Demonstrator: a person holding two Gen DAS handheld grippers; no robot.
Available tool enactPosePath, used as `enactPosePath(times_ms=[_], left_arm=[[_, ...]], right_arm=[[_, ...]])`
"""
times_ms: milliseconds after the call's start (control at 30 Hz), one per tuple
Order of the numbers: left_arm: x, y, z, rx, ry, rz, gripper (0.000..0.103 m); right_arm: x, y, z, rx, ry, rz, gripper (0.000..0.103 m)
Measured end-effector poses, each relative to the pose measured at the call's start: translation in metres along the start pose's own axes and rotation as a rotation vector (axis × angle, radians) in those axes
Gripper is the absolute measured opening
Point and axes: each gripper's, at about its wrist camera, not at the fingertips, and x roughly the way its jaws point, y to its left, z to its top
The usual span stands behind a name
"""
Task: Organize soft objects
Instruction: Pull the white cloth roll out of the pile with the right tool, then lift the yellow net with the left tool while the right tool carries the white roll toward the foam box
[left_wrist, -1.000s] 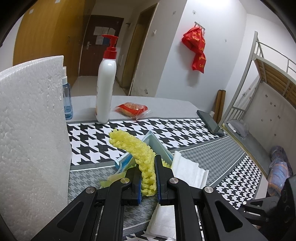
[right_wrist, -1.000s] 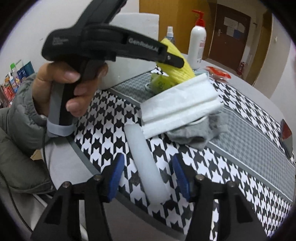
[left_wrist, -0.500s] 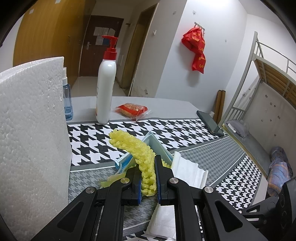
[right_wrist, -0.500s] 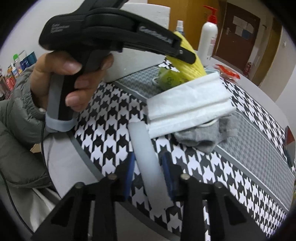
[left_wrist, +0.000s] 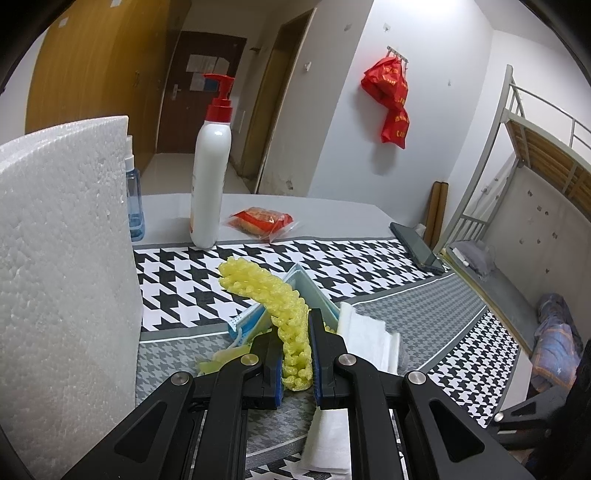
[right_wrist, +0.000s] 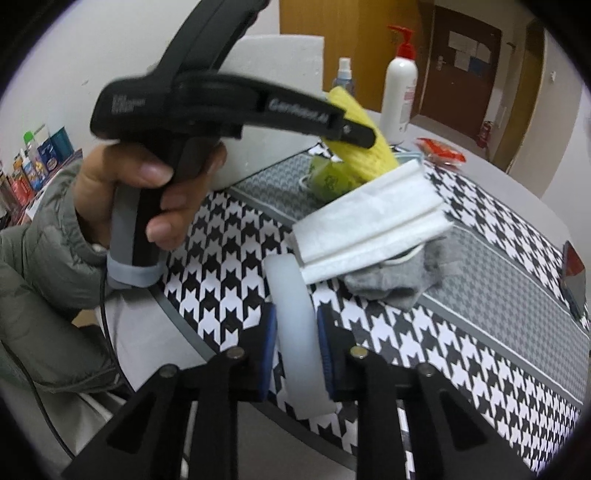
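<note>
My left gripper (left_wrist: 295, 354) is shut on a yellow foam net sleeve (left_wrist: 273, 291) and holds it above a small pale blue box (left_wrist: 314, 291); the sleeve also shows in the right wrist view (right_wrist: 364, 136). My right gripper (right_wrist: 297, 334) is shut on a white foam strip (right_wrist: 295, 325), lifted off the houndstooth cloth (right_wrist: 221, 258). A folded white tissue (right_wrist: 369, 225) lies over a grey sock (right_wrist: 399, 284) just beyond. A blue face mask (left_wrist: 247, 321) and a green-yellow wrapper (right_wrist: 328, 179) lie by the box.
A large white styrofoam block (left_wrist: 62, 277) stands close on the left. A white pump bottle (left_wrist: 210, 173), a blue spray bottle (left_wrist: 133, 199), a red snack packet (left_wrist: 262, 219) and a phone (left_wrist: 417, 247) sit on the far table. The table edge is near the right gripper.
My right gripper closed on the white foam strip and raised it off the cloth. The left gripper kept its hold on the yellow sleeve, almost still.
</note>
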Motion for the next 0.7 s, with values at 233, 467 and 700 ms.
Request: enactPosePath(times_ms=[233,467,700], left_arm=[[-0.002,-0.005,-0.001,0.029,-0.011,-0.009,0.012],[-0.014,-0.014,0.0,0.066,-0.052,-0.019,0.011],[-0.027,-0.022,0.001,0.088,-0.085,-0.012,0.011]], right_arm=[[-0.022,-0.019,-0.003,0.117,-0.059,-0.045,0.026],[-0.038,-0.04,-0.007,0.236,-0.131,-0.078,0.026],[-0.058,-0.045,-0.007,0.283,-0.212,-0.101,0.026]])
